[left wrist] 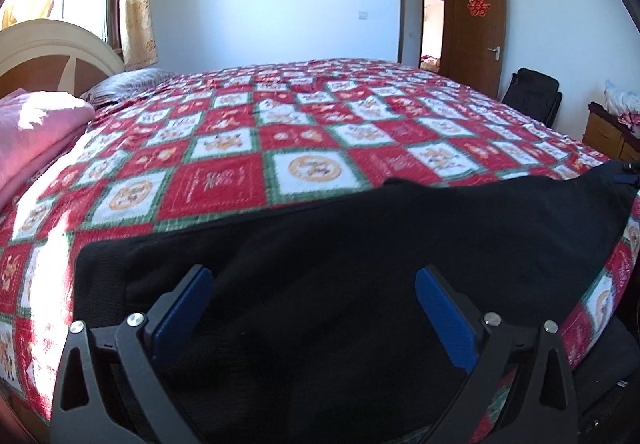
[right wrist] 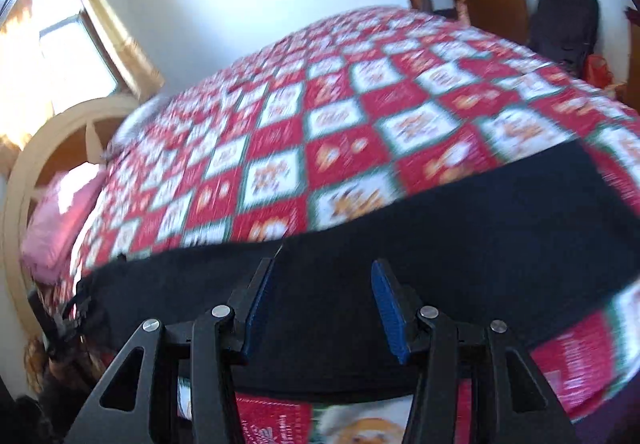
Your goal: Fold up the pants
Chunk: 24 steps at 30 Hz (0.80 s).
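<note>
Black pants lie as a long band across the near edge of a bed covered by a red, white and green checked quilt. My left gripper hovers over the pants with its blue pads spread wide and no cloth pinched between them. In the blurred, tilted right wrist view the pants run from lower left to right. My right gripper stands above them, its jaws partly apart, with a clear gap between the blue pads and nothing gripped.
A pink blanket and a cream headboard are at the left end of the bed. A brown door stands open at the back right, with a black bag and a wooden cabinet beside it.
</note>
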{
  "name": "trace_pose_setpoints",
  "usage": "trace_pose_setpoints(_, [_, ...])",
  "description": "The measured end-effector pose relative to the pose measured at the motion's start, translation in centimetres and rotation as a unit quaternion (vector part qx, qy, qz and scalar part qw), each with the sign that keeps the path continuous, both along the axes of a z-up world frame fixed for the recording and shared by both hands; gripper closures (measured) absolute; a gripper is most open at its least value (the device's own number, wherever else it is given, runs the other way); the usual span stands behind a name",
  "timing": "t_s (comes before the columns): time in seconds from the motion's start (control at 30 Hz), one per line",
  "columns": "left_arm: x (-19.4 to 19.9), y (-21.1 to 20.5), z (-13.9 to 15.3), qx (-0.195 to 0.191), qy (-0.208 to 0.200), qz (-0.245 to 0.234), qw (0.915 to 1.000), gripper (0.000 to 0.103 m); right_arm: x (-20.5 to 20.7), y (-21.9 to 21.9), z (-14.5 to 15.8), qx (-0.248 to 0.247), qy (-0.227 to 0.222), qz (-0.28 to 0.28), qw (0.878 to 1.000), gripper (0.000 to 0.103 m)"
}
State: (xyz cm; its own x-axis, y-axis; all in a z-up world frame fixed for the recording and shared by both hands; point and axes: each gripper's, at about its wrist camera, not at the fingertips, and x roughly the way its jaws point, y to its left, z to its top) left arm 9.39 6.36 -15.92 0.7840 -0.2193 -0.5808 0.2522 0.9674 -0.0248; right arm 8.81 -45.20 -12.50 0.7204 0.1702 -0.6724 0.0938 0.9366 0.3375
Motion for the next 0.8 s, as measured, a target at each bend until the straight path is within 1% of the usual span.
trace_pose_setpoints(0.1, [0.1, -0.8, 0.0, 0.004, 0.001, -0.003, 1.0, 0.0, -1.8, -4.4, 2.5, -0.002, -0.021, -0.053, 0.998, 0.052])
trace_pose_setpoints(0.2, [0.4, -1.1, -0.8, 0.007, 0.016, 0.002, 0.9998, 0.0, -3.8, -8.8, 3.5, 0.009, -0.032, -0.111, 0.993, 0.052])
trace_pose_setpoints(0.23, [0.6, -0.9, -1.1, 0.006, 0.021, 0.007, 0.9997, 0.0, -4.5, -10.8, 3.5, 0.025, -0.035, -0.134, 0.99, 0.052])
trace_pose_setpoints(0.3, [0.7, -0.6, -1.4, -0.003, 0.03, 0.014, 0.9994, 0.0, -5.7, -13.4, 3.2, 0.055, -0.034, -0.158, 0.985, 0.052])
trace_pose_setpoints(0.37, [0.6, -0.2, -1.5, -0.012, 0.031, 0.019, 0.9993, 0.0, -6.3, -15.2, 2.5, 0.082, -0.028, -0.165, 0.982, 0.052])
trace_pose_setpoints(0.43, [0.6, -0.1, -1.5, -0.011, 0.029, 0.022, 0.9993, 0.0, -6.4, -16.0, 1.7, 0.091, -0.015, -0.161, 0.983, 0.052])
trace_pose_setpoints(0.53, [0.4, -0.1, -1.5, -0.004, 0.021, 0.024, 0.9995, 0.0, -6.1, -16.1, 1.1, 0.089, -0.003, -0.163, 0.983, 0.052])
trace_pose_setpoints(0.57, [0.4, -0.2, -1.5, 0.0, 0.018, 0.023, 0.9996, 0.0, -5.9, -16.0, 0.9, 0.087, 0.0, -0.161, 0.983, 0.052])
trace_pose_setpoints(0.63, [0.4, -0.3, -1.7, 0.008, 0.017, 0.022, 0.9996, 0.0, -5.5, -15.8, 0.5, 0.067, 0.02, -0.164, 0.984, 0.052])
trace_pose_setpoints(0.73, [0.6, -0.1, -2.1, 0.008, 0.022, 0.023, 0.9995, 0.0, -5.5, -16.0, 0.1, 0.061, 0.026, -0.166, 0.984, 0.055])
trace_pose_setpoints(0.8, [0.6, 0.0, -2.2, 0.01, 0.022, 0.023, 0.9995, 0.0, -5.6, -16.2, 0.1, 0.061, 0.03, -0.167, 0.984, 0.059])
